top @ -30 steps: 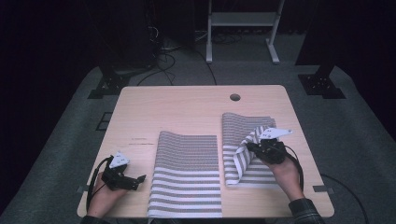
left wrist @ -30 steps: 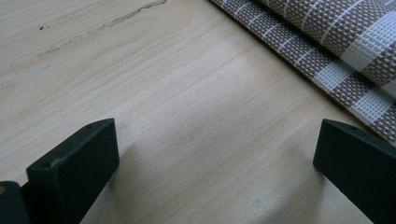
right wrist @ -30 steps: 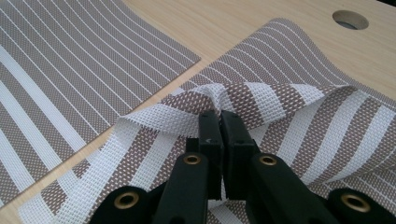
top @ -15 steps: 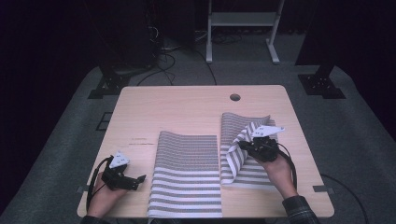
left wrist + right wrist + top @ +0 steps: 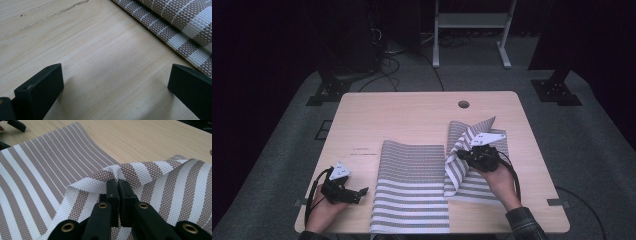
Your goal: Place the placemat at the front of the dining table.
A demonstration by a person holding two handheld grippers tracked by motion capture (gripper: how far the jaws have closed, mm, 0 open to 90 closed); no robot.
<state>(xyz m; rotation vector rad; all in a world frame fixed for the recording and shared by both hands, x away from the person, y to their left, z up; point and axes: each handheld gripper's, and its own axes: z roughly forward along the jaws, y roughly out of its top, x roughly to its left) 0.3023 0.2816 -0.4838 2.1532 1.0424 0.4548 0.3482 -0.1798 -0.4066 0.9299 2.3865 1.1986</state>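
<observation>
My right gripper (image 5: 466, 154) is pinching the lifted edge of the right striped placemat (image 5: 479, 175), its fingers (image 5: 112, 191) clamped tight together on the woven fabric, so that a fold of the brown-and-white weave is rising off the counter (image 5: 412, 117) and leaning toward the middle. That placemat is lying toward the counter's right edge, its near part still flat on the wood and its far corner peaking upward. Just beside it, a second striped placemat (image 5: 412, 187) is resting flat, reaching down to the counter's near edge, and the raised fold is hanging over the seam between the two. My left gripper (image 5: 354, 192) is sitting on the bare wood near the counter's near-left corner, its fingers (image 5: 40, 87) standing wide apart with nothing between them, pointing toward the left border of the flat placemat, which is lying just beyond the fingertips without touching them.
</observation>
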